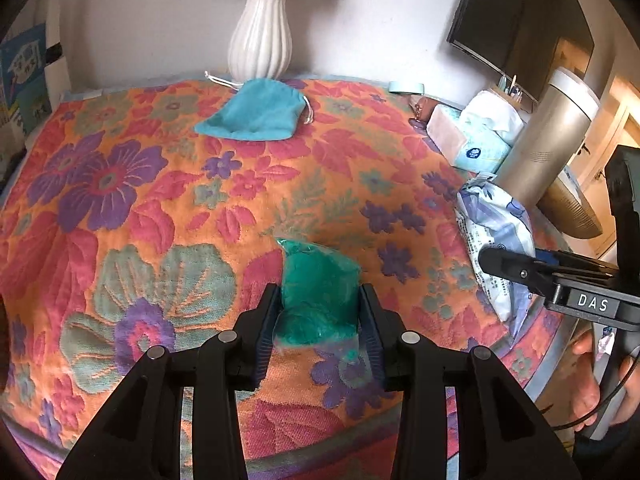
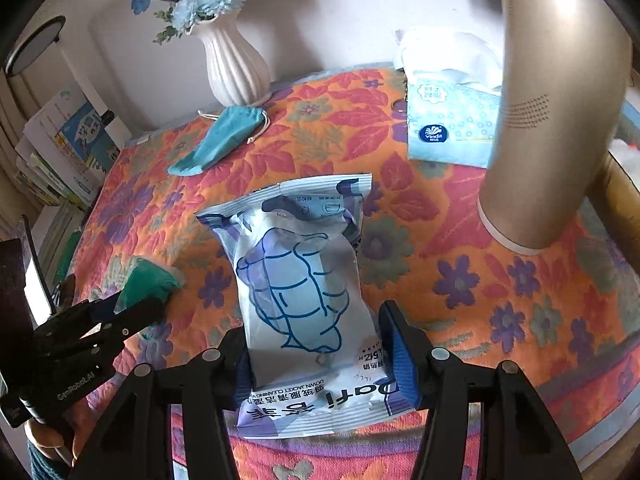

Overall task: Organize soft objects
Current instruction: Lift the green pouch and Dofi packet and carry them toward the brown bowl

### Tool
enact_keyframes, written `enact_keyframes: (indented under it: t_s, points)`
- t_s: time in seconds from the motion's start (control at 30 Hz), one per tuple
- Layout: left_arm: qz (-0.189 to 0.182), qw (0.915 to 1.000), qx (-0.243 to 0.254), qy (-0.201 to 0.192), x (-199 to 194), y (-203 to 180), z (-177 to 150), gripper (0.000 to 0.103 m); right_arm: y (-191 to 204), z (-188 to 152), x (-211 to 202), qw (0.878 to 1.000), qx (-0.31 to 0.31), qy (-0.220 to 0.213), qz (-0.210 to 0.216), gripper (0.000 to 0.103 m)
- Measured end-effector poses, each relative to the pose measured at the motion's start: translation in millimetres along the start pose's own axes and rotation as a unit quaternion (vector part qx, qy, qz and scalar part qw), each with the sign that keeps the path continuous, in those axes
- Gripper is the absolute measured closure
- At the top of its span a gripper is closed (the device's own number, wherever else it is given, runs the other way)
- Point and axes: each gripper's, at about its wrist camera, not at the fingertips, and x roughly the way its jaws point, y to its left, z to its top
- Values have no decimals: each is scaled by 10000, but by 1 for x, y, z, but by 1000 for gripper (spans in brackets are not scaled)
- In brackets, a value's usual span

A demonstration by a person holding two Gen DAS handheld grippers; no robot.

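A green soft bundle in clear wrap [image 1: 320, 276] lies on the flowered tablecloth [image 1: 160, 200], and my left gripper [image 1: 319, 292] is shut on its near end. From the right wrist view this bundle [image 2: 148, 280] and the left gripper [image 2: 132, 312] sit at the left. A blue-and-white pack of cleaning wipes [image 2: 296, 264] lies flat near the table's front edge. My right gripper [image 2: 312, 324] straddles its near half, pads beside it without squeezing. A teal drawstring pouch [image 1: 256, 112] lies flat at the back, in front of the vase.
A white ribbed vase [image 1: 262, 36] with blue flowers stands at the back wall. A tissue pack [image 2: 448, 120] and a tall golden cylinder [image 2: 552, 120] crowd the right side. Books [image 2: 68, 148] are stacked off the table's left edge. A hand [image 1: 588, 380] holds the right gripper's handle.
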Motion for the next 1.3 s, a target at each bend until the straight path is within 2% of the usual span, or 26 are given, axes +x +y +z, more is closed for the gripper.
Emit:
enact_keyframes:
  t_s: [0.17, 0.33, 0.5, 0.63, 0.73, 0.87, 1.03, 1.13, 1.23, 1.3]
  points:
    - [-39, 9999, 58, -135, -5, -7, -3, 68, 5, -5, -6, 9997, -202, -119, -28, 52]
    - [-432, 9984, 204, -318, -16, -32, 2, 68, 6, -12, -21, 9984, -481, -187, -233, 52]
    - [-819, 9946, 520, -373, -22, -74, 14, 68, -19, -16, -49, 9980, -418, -256, -402, 52]
    - [-1065, 9880, 1018, -453, -26, -117, 24, 68, -59, -13, -92, 9981, 123, -603, 2, 52]
    - [-1208, 9794, 1524, -552, -32, -150, 31, 68, -85, -10, -118, 9956, 387, -830, -199, 52]
    - [-1555, 9630, 2089, -694, -39, -207, 42, 68, -139, -6, -152, 9877, 1082, -1129, -57, 52]
    - [-1771, 9435, 2653, -902, -34, -275, 58, 68, -183, 2, -185, 9761, 1487, -1517, -462, 52]
    - [-1943, 9393, 2686, -885, -20, -302, 71, 68, -211, 22, -197, 9681, 1677, -1728, -696, 52]
    - [-2210, 9424, 2405, -726, 5, -323, 90, 68, -237, 48, -196, 9653, 1743, -1751, -845, 52]
    - [-2275, 9444, 2269, -695, 19, -330, 97, 68, -255, 64, -194, 9647, 1843, -1722, -755, 52]
